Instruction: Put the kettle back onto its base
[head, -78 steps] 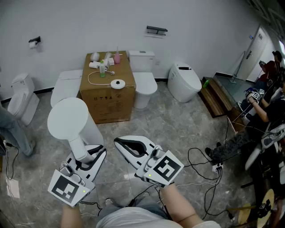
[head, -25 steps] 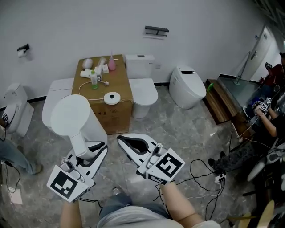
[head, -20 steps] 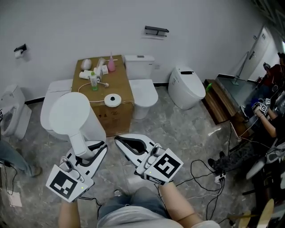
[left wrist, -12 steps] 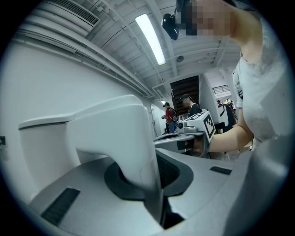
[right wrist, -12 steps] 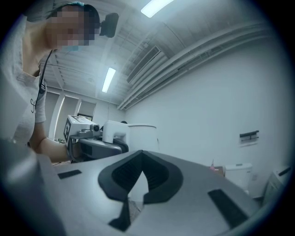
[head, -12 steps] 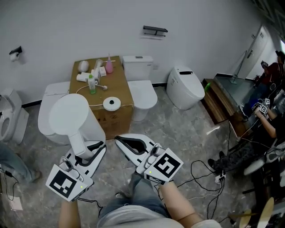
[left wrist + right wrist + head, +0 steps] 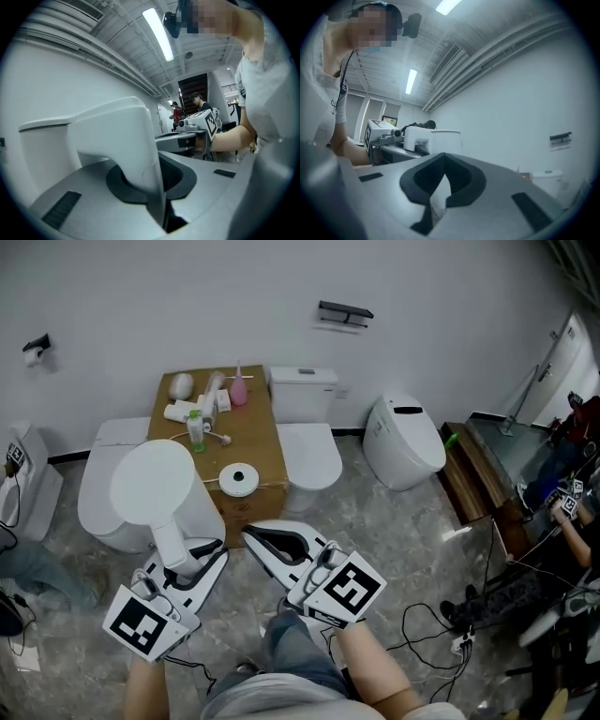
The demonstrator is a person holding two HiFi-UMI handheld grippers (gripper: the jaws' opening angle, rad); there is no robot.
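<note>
Your left gripper (image 7: pixel 197 562) is clamped on the handle of the white, smooth-sided plastic kettle (image 7: pixel 155 491). The left gripper view shows both grey jaws pressed against that thick curved handle. You hold the kettle upright in the air, with its flat round lid towards the head camera.

Your right gripper (image 7: pixel 253 540) carries nothing. Its jaws meet at the tips, and only the diamond-shaped hollow of their ribbed black pads stays open between them. It hangs just beside the kettle, on its right.

The round white kettle base with a dark centre (image 7: pixel 238 478) lies flat on the near edge of the tall brown cardboard box (image 7: pixel 258 432), beyond the kettle and slightly right of it. Its top is bare, and a thin white cord (image 7: pixel 210 481) runs off to the left.

Further back on the box stand a pink bottle (image 7: pixel 238 390), a green-capped bottle (image 7: pixel 196 427) and some small white items, well apart from the base.

Glossy white ceramic toilets flank the box: one (image 7: pixel 307 442) is touching its right side, a rounded one (image 7: pixel 405 442) sits further right, and another (image 7: pixel 94 498) on the left is partly hidden by the kettle.

The floor (image 7: pixel 394 521) is grey marbled stone, and black cables (image 7: pixel 441 615) trail over it to your right.
</note>
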